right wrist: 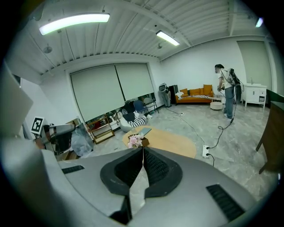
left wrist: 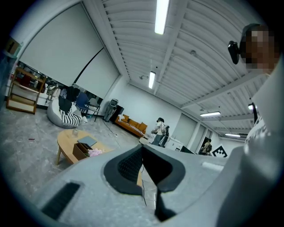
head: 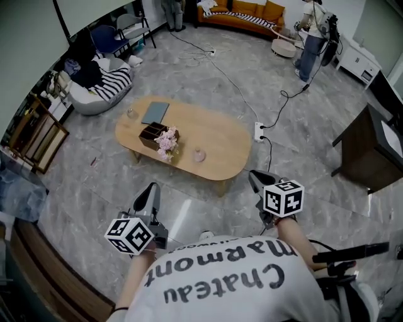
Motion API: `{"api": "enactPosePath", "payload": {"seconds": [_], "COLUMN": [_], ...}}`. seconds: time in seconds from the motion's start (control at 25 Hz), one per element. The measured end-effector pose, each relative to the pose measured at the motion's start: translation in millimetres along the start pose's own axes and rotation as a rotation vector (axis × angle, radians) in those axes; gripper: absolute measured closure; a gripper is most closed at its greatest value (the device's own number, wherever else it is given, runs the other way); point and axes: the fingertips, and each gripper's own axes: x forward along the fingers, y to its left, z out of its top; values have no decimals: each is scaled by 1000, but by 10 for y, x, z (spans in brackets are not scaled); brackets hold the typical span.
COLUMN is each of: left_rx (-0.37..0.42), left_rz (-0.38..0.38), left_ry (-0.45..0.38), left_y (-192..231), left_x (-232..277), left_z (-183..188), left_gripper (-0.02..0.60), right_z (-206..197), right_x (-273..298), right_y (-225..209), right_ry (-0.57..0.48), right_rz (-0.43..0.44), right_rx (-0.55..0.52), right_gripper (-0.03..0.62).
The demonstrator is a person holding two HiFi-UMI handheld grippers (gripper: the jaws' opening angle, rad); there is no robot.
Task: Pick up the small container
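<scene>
Fingers (left wrist: 128, 166) on the left gripper (left wrist: 143, 150) were pressed flat together with nothing between them. The right gripper (right wrist: 143, 153) had its fingers (right wrist: 156, 168) closed the same way, also empty. Both tools were held out in the air above bare floor, short of the table's (head: 220, 165) near long edge and touching nothing. The container (head: 199, 155), small and pale, sat on the table close to that near edge, roughly midway along it and well apart from either gripper. Just to its left, a bunch of pink flowers (head: 167, 142) spilled over the near corner of a brown box (head: 150, 134). A grey pad (head: 155, 112) lay beyond the box toward the far edge. A little glass (head: 130, 113) stood by itself at the table's left end, near the pad. On the floor off the table's right end lay a white power strip (head: 259, 131) with its cable trailing away. Far across the room, another person (head: 310, 47) stood near an orange sofa (head: 249, 14).
</scene>
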Motion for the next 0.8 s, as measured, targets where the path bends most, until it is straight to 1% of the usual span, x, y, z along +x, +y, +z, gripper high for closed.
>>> {"api": "enactPosePath", "payload": {"seconds": [0.2,0.48,0.68,0.8], "left_rx": [0,-6,-24,-50], "left_rz": [-21,-49,-67,-61], "left_ry": [9,19,57,80], "left_y": [216,340,337,373], "left_x": [293,533,612,620], "left_z": [88,142,-13,-118], "left_gripper": [566,566,566,566], "right_z": [146,208,225,202], "right_x": [231,468,550,573], "right_y": [-63,-108,-64,-48], "right_ry": [-10,-1,21,36], "right_rz": [-22,-31,-26,-22], "right_rx": [1,31,13,16], "right_gripper": [580,580,580,580]}}
